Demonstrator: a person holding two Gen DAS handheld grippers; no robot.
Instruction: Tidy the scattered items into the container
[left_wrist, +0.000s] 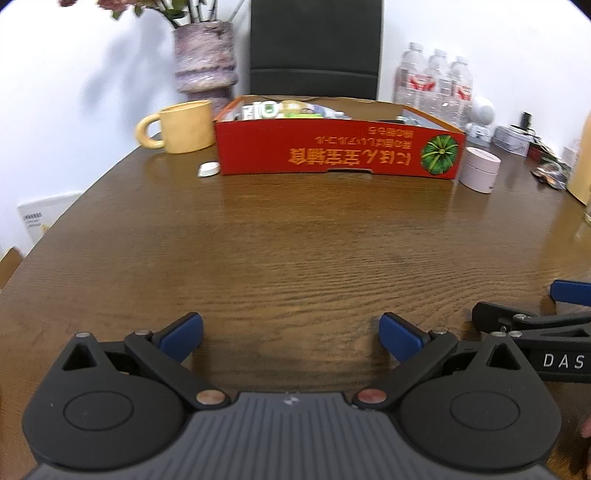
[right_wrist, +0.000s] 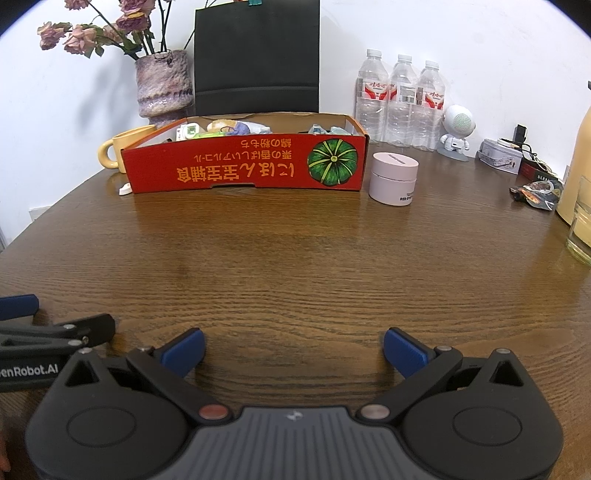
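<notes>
Left gripper (left_wrist: 290, 334) near, jaws spread wide, empty. Right gripper (right_wrist: 294, 350) same; its side reads "DAS". Red pumpkin carton (right_wrist: 243, 166) far on table (right_wrist: 295, 258), holding items. Pink jar (right_wrist: 393, 178) just right, "RED" label.

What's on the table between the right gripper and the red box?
Nothing: bare table runs from the right hand-held gripper to the red box, clearest in the right wrist view.
</notes>
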